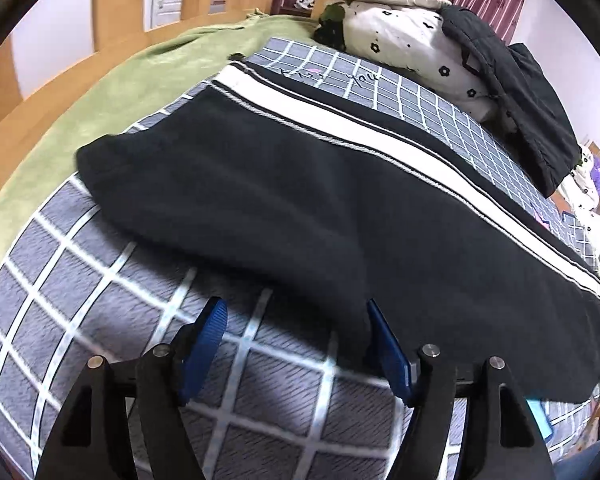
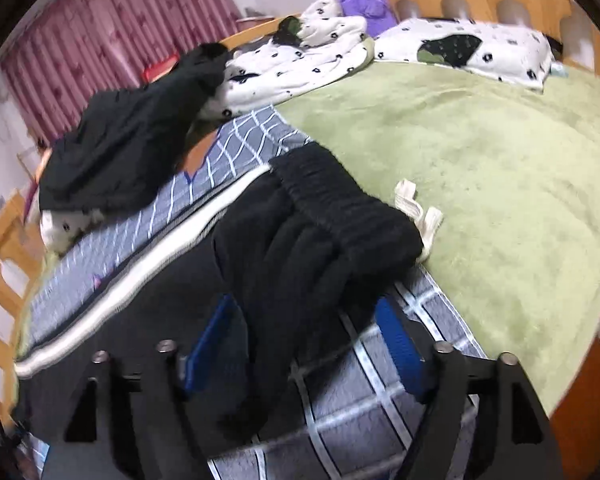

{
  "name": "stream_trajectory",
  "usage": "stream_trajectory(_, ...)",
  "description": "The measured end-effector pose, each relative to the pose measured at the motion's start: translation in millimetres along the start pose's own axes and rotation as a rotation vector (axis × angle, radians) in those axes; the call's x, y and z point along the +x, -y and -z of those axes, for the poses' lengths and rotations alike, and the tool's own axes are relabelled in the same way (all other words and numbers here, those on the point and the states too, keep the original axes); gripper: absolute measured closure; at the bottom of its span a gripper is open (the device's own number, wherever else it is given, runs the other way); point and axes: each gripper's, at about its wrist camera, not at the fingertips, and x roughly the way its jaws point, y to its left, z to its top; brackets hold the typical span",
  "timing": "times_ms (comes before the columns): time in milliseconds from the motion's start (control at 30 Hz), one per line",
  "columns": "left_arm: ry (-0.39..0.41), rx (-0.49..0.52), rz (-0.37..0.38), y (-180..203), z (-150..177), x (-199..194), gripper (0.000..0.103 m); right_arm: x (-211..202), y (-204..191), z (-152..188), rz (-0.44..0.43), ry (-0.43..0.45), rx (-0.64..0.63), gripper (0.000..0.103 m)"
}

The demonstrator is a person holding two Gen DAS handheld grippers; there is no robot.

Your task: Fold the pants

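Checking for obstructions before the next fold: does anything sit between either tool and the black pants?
Nothing visible does. The left tool is open at the near edge of the pants, over bare checked sheet. The right tool is open, with the pants' fabric lying directly between its pads.

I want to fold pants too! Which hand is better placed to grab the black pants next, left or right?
Probably the right. The right gripper has open jaws with a bunch of the black pants already between them. The left gripper is open too, but mostly over the checked sheet.
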Motion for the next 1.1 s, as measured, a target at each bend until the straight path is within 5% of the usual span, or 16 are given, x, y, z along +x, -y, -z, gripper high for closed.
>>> stream_trajectory(133, 0.021, -0.05, -0.004, -5.2, 9.9, -7.4, 0.031, 39.9, 11.4, -11.2, 0.029, -0.022, 0.142, 0.022)
stream_trajectory(167, 0.025, -0.056, -0.007, -5.7, 9.8, -9.9, 0.031, 46.1, 13.8, -15.0, 0.043, -0.006, 0.182, 0.026)
stream_trajectory(200, 0.028, -0.058, -0.009, -5.6, 9.7, -12.3, 0.031, 45.8, 12.6, -19.8, 0.064, 0.026, 0.19, 0.049)
stream_trajectory(333, 0.042, -0.055, 0.005, -9.1, 11.6, -24.1, 0.031, 7.6, -12.9, -60.1, 0.026, 0.259, 0.03, 0.065)
stream_trajectory(433, 0.089, -0.076, -0.01, -17.7, 14.7, -37.2, 0.031, 7.9, -10.7, -73.1, 0.006, 0.241, 0.053, 0.061)
stream_trajectory(600, 0.048, -0.154, 0.015, -54.9, 14.4, -35.0, 0.031, 39.0, -10.7, -47.2, 0.169, 0.047, -0.037, 0.049)
stream_trajectory(900, 0.021, -0.251, 0.065, -80.0, -45.5, 21.3, 0.033, -17.7, -7.8, -19.1, 0.174, 0.064, 0.022, 0.047)
stream_trajectory(1000, 0.031, -0.309, 0.125, -89.6, -53.8, 19.7, 0.045, -35.5, -28.5, -17.4, 0.171, 0.073, -0.006, 0.047)
stream_trajectory(1100, 0.026, -0.328, 0.161, -103.8, -46.6, 11.1, 0.034, -50.6, -55.4, -12.4, 0.178, 0.078, -0.074, 0.047)
